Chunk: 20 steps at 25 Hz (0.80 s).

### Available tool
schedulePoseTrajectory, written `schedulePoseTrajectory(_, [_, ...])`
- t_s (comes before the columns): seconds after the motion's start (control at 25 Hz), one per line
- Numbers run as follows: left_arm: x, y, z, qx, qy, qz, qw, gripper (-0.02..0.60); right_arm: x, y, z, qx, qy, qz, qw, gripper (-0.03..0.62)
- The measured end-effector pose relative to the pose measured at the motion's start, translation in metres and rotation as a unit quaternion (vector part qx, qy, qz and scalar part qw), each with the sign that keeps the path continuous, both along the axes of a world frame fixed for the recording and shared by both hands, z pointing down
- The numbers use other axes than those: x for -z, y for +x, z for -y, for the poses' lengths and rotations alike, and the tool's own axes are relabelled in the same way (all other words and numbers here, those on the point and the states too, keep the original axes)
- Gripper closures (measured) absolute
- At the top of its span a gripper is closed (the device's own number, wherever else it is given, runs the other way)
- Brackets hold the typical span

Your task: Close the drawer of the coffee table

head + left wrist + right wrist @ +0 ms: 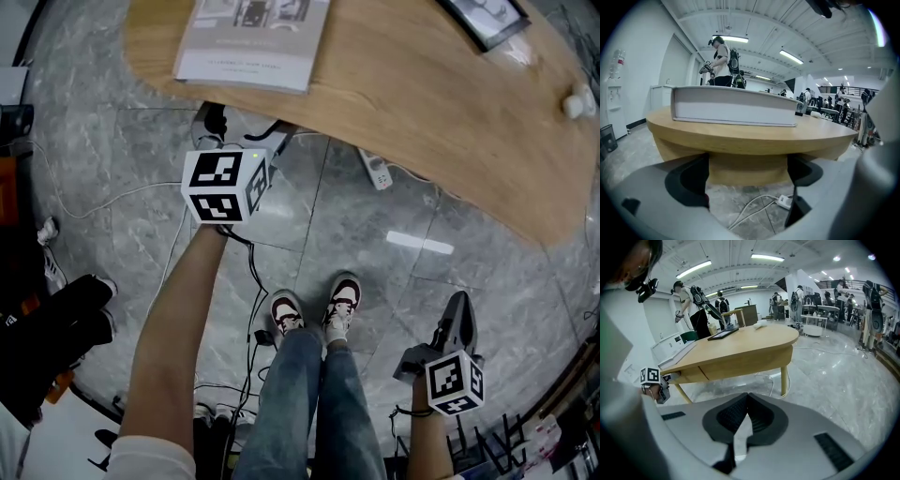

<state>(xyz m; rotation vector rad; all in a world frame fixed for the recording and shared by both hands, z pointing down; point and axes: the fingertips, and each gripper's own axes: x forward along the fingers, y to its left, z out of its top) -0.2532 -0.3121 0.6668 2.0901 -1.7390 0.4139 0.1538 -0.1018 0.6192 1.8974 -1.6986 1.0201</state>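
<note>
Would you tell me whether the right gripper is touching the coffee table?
Apart. The head view shows bare floor between the right gripper and the coffee table.

The rounded wooden tabletop (422, 103) carries a pale grey book (253, 42), lying flat near the rim. Well to the right of the book lies a dark framed panel (483, 19), and farther right a small white object (578, 101). Below the book, the grey marble floor (356, 216) bears a white power strip (377, 171) and loose cables (749, 205).
</note>
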Motion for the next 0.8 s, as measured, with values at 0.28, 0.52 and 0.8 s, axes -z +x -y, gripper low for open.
schedulePoseTrajectory(0.28, [0.000, -0.001, 0.002, 0.001, 0.009, -0.003, 1.0000, 0.061, 0.004, 0.007, -0.008, -0.012, 0.006, -0.008, 1.000, 0.592])
schedulePoseTrajectory(0.52, [-0.001, 0.000, 0.000, -0.003, -0.011, -0.004, 0.9999, 0.065, 0.014, 0.006, -0.017, -0.024, 0.017, -0.004, 1.000, 0.592])
schedulePoseTrajectory(0.8, [-0.004, -0.003, -0.033, 0.012, -0.079, -0.007, 0.9968, 0.077, 0.036, 0.000, -0.021, -0.043, 0.040, 0.012, 0.998, 0.592])
